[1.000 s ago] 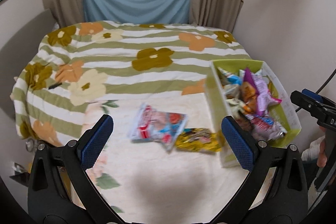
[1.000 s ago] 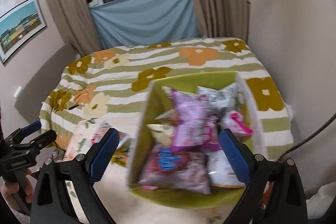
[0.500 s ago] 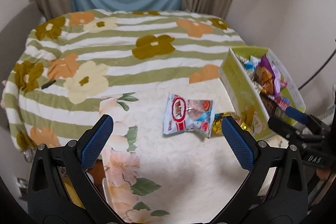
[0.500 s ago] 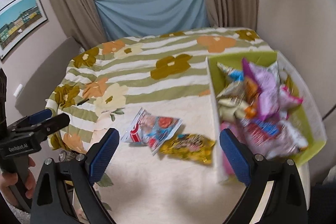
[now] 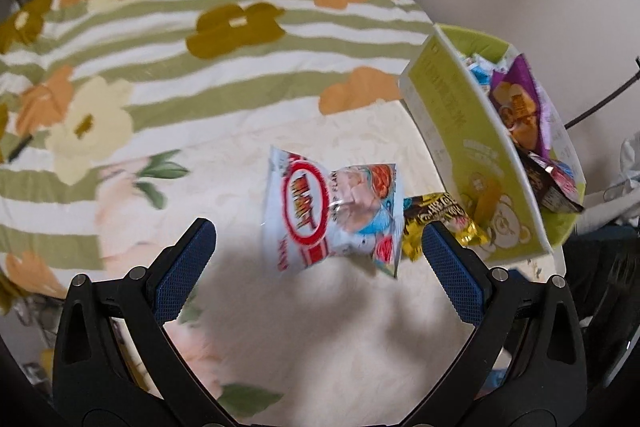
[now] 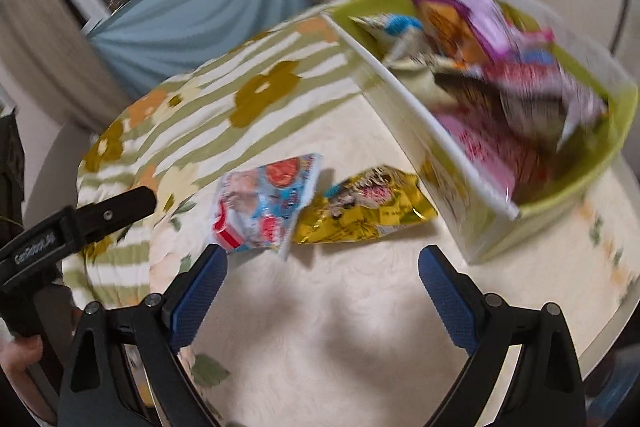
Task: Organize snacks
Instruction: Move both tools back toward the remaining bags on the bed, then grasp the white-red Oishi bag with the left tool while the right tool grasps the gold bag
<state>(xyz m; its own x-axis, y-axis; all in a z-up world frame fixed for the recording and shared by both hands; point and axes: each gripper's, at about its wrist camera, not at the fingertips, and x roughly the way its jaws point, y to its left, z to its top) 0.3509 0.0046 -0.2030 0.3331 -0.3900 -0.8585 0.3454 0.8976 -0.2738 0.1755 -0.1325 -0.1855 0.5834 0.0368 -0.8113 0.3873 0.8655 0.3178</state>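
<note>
Two loose snack packets [image 5: 332,211] beside one full green box [image 5: 472,147]

Left gripper [image 5: 318,259] sits at 6 o'clock w/ jaws wide apart, nothing btwn the blue pads [image 5: 186,273], angled down over a cream floral cloth [image 5: 328,339]. Just past the pads, near centre, lies a white-and-red snack bag [image 5: 320,217]; a yellow snack packet [image 5: 440,221] pokes out from under its 3 o'clock edge, partly hidden by the right pad. At 2–3 o'clock a green box [image 5: 464,131] stands close to the yellow packet, stuffed w/ more snacks incl. a purple bag [image 5: 520,103], and a green-striped flower blanket [image 5: 168,27] covers 9 to 1 o'clock.
</note>
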